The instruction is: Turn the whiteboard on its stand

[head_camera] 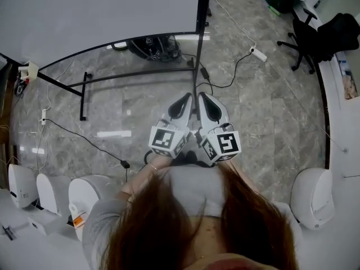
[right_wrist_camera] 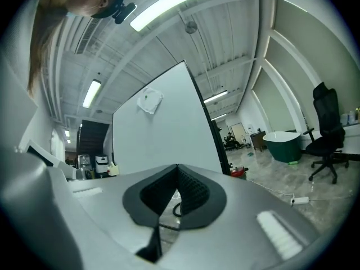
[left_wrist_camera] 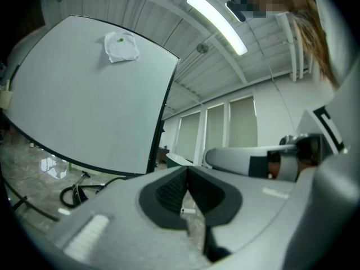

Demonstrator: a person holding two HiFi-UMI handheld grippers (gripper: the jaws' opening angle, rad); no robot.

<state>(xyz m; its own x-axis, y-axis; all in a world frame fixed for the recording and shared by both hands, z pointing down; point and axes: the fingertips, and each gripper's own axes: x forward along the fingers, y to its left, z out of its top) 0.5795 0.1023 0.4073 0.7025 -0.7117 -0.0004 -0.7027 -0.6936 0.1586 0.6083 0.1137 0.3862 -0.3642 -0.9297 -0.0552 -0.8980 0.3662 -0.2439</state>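
Whiteboard (head_camera: 101,16) ahead, panel stretching away left. Its dark right edge post (head_camera: 198,32) upright, dead ahead between both tools. Left hand-held gripper (head_camera: 185,99) pressed together, empty, on panel side. Right hand-held gripper (head_camera: 203,97) likewise closed, empty. Neither touches board. Gripper views show crumpled cloth (left_wrist_camera: 121,46) on board face, unseen from head view. Head view lays out stand bar (head_camera: 84,97) on floor.
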